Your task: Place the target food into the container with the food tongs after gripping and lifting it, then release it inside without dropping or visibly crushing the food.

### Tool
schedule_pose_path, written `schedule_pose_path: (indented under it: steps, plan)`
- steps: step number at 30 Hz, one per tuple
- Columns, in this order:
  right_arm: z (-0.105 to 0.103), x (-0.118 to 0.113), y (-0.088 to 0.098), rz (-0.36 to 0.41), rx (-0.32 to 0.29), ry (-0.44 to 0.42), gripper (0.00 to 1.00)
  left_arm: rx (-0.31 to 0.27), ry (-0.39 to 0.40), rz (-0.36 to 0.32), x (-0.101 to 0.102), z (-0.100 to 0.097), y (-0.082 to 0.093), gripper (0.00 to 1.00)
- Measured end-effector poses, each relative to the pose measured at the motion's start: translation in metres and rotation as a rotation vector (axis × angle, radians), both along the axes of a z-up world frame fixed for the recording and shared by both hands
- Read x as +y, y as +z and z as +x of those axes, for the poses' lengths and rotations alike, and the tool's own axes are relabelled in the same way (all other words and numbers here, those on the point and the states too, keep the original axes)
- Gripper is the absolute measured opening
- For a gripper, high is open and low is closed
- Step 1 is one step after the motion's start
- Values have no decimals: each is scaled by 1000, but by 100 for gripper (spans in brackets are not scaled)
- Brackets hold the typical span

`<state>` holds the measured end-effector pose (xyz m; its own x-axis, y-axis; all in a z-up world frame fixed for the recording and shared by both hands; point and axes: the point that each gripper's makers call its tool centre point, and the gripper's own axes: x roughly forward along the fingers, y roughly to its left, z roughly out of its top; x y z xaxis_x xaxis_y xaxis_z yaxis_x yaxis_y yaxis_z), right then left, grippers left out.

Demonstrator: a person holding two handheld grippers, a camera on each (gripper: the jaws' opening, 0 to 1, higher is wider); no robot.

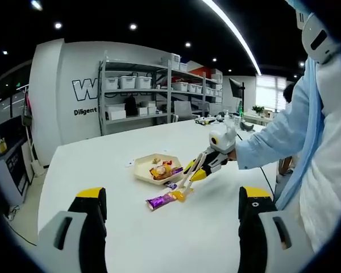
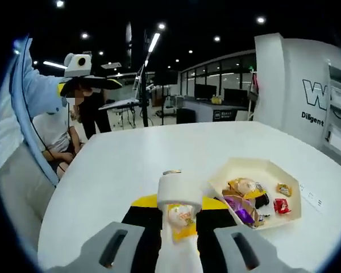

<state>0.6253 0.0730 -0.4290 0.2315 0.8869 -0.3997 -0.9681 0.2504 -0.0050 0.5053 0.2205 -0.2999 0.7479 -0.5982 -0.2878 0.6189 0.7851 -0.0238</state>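
two hand-held grippers were in play. the right hand-held gripper [image 1: 198,169] was closed around white food tongs [image 2: 179,196], whose arms ran forward along its jaws; a yellow-orange snack packet [image 2: 181,216] sat pinched at the tong tips, just above or on the table [image 2: 131,159] — contact could not be told. the left hand-held gripper [image 1: 170,207] stood wide open, held nothing, and hung well back over the table edge.

key relation: in the right gripper view the beige hexagonal container [image 2: 267,170] lay just ahead and to the right of the tong tips, close but apart from them. in the left gripper view the tong tips pointed down at a purple wrapper [image 1: 161,200] and a small yellow piece [image 1: 179,195] lying on the table just outside the container [image 1: 137,168], on its near side. the right hand-held gripper was far nearer to both packet and container; judged the coming move as a short lift and carry to the right over the container rim.

container already held several wrapped snacks: purple, red, tan.

hard to make out: the tong tips were hidden behind the tongs' own hinge end, so grip firmness and any crushing could not be judged. whether the pinched packet was the yellow piece seen from the left gripper view was unclear.
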Motion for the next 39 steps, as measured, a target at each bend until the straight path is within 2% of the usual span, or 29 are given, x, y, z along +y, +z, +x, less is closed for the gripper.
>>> schedule_pose_path:
  steps: [6,10,12,13,14,16,25,31,39]
  plan:
    - [2,0,-3,-15,6,-5,14,-2,0,2,-1,-1,1,94]
    - [-1,1,-9,-67,-11,6,12,1,1,2,-1,-2,0,94]
    - [-4,-1,-17,-109,0,-4,11,0,3,2,0,-2,1,94]
    - [-6,-3,-22,-129,32,-12,11,-1,3,1,0,-2,1,94]
    - [-5,-2,-20,-115,23,-12,10,-1,3,1,0,-2,1,94]
    - [-4,-4,-18,-111,55,-37,10,-2,3,2,0,-2,1,94]
    - [-7,-1,-11,-142,31,-42,7,-5,-2,0,-1,-2,1,94]
    - [-6,-2,-7,-140,33,-55,6,-8,-4,1,-2,-3,2,94]
    - [-5,-3,5,-124,4,-71,6,-10,-9,-1,-3,-4,2,94]
